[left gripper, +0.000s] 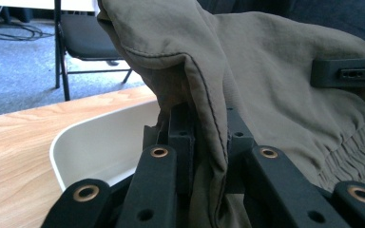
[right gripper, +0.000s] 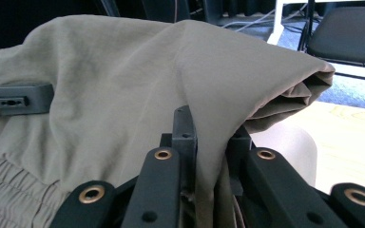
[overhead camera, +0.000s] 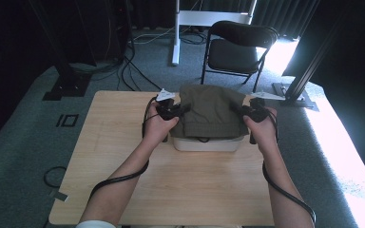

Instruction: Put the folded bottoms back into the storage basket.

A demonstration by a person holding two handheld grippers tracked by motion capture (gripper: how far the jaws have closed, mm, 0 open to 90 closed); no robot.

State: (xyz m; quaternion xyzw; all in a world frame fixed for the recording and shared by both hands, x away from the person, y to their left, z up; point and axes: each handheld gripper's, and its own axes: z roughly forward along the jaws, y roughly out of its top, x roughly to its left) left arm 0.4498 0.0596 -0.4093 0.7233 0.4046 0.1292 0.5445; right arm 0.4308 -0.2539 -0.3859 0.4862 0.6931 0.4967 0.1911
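Holding: one olive-green garment [overhead camera: 212, 108], folded cloth with an elasticated gathered band, lifted over a white tray [overhead camera: 204, 144] near the middle of a light wooden table [overhead camera: 171, 185].

Left gripper [overhead camera: 183, 110]: at 9 o'clock of the garment in the high view, jaws pressed together on a stitched fold of the cloth. In the left gripper view the seam runs down between the two black jaws, and the gathered band hangs at 4 o'clock.

Right gripper [overhead camera: 237, 110]: at 3 o'clock of the garment in the high view, jaws pinching a fold of the same cloth. In the right gripper view the cloth drapes over and between the jaws, folded layers showing at 2 o'clock and the gathered band at 8 o'clock.

Garment position: stretched between the two grippers, its lower edge hanging over the tray; whether it touches the tray floor cannot be told.

Tray: white, rounded rim, standing on the table at 6 o'clock of the garment, partly hidden by the cloth.

Hands: left hand [overhead camera: 158, 127] and right hand [overhead camera: 262, 129], each around its gripper, forearms entering from 6 o'clock, a black cable trailing from each.

Surroundings: black folding chair [overhead camera: 235, 50] at 12 o'clock beyond the table, on grey carpet.
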